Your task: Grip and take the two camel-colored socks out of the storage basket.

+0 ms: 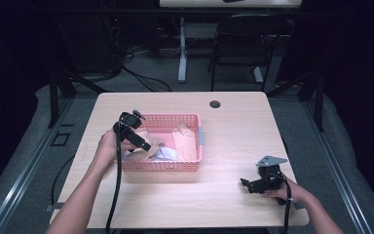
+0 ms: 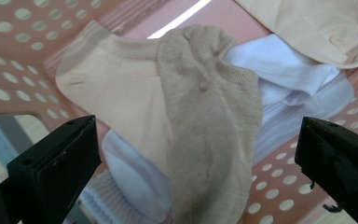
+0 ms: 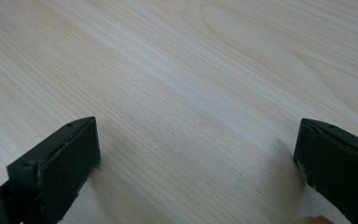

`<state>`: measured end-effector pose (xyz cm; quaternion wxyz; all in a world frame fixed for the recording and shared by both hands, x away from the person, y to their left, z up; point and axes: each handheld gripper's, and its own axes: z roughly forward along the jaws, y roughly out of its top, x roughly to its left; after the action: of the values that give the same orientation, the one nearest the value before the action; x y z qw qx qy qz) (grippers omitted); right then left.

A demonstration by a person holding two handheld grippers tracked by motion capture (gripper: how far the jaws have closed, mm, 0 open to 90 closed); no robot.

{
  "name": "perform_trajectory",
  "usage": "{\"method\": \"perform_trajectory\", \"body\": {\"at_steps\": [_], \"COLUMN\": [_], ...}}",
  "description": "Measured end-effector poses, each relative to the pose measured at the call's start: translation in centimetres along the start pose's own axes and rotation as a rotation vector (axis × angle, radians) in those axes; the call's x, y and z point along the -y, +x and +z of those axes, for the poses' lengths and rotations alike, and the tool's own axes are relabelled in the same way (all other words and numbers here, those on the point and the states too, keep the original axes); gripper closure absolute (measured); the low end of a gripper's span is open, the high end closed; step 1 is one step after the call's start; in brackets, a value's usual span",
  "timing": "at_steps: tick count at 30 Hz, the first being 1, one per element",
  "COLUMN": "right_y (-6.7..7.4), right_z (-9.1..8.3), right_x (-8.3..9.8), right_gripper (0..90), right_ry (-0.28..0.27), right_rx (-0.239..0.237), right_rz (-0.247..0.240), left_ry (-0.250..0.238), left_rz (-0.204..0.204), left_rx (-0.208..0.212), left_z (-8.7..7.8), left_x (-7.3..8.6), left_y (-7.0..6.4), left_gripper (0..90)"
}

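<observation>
The left gripper (image 2: 198, 154) is hovering over the pink basket (image 1: 195, 163), jaws spread wide around the tan sock (image 2: 209, 121) lying atop the pile inside. Lower squarely, pinching that sock alone. The right gripper (image 1: 253, 185) is resting open on the table (image 1: 233, 126), right of the basket.

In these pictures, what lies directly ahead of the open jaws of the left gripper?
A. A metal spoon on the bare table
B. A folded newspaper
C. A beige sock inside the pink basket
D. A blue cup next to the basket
C: the left gripper view shows the left gripper, jaws wide apart, facing a beige sock that lies on white socks inside the pink basket.
</observation>
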<state>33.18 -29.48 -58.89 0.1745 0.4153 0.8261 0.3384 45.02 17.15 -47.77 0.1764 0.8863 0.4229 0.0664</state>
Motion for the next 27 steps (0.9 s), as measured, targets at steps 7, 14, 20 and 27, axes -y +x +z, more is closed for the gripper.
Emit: {"method": "perform_trajectory", "body": {"at_steps": [7,14,20,27], "right_y": [0.0,0.0,0.0,0.0], "right_z": [0.0,0.0,0.0,0.0], "right_x": [0.0,0.0,0.0,0.0], "right_gripper": [0.0,0.0,0.0,0.0], "right_ry": [0.000,-0.001,0.000,0.000], "right_rx": [-0.001,-0.002,-0.003,-0.003], "right_rz": [-0.001,-0.001,0.001,0.000], "left_ry": [0.044,0.083,0.143,0.211], "left_rz": [-0.011,-0.024,-0.033,-0.015], "left_rx": [0.005,0.039,0.052,0.044], "left_z": [1.6,3.1,4.4,5.1], "left_x": [0.0,0.2,-0.3,-0.6], "left_y": [0.1,0.1,-0.3,-0.3], "left_gripper": [10.1,19.8,39.8,60.5]}}
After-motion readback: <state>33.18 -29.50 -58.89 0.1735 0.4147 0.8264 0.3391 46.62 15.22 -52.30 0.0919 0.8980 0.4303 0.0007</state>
